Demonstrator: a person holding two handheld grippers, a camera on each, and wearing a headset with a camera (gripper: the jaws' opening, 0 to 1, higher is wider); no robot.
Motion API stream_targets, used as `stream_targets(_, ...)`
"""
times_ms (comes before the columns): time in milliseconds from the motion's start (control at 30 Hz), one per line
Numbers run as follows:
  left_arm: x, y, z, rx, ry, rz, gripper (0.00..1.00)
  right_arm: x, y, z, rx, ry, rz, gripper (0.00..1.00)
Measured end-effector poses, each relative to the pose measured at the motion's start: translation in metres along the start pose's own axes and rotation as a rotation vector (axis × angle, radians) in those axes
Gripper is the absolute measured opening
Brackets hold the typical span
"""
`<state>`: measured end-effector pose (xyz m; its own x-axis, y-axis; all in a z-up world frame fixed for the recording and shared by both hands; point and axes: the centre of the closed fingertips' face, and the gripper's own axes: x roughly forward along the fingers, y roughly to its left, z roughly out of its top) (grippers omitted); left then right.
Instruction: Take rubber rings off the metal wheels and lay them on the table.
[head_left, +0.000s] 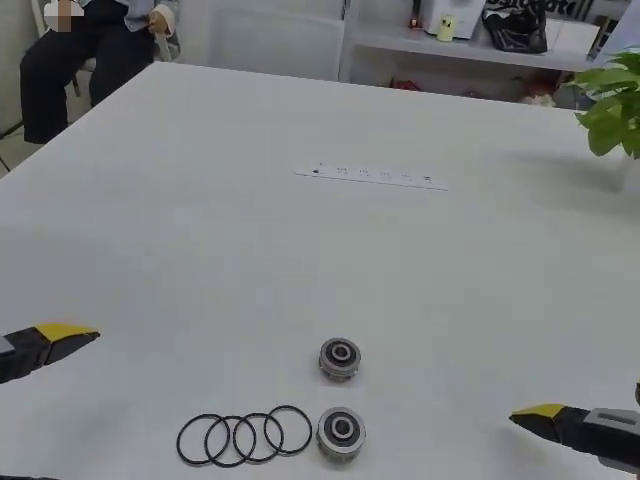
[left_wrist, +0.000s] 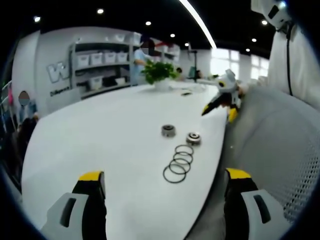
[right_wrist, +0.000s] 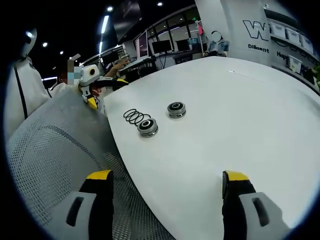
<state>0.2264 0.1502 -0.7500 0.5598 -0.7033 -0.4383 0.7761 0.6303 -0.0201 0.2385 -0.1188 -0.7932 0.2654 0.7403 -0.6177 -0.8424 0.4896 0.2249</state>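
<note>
4 black rubber rings (head_left: 245, 437) lie overlapping in a row on the white table (head_left: 300, 250), near its front edge. 1 metal wheel (head_left: 341, 433) sits just right of them, another wheel (head_left: 340, 358) slightly farther back. The left gripper (left_wrist: 164, 175) and right gripper (right_wrist: 167, 175) flank them, well apart, jaws spread wide, holding nothing.
</note>
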Motion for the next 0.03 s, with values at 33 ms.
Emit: stream_targets(33,0.0000,-0.0003,-0.0001,0.002,0.002,0.000,1.00,-0.0005,-0.0002,-0.0002,0.000,0.000,0.000,0.86)
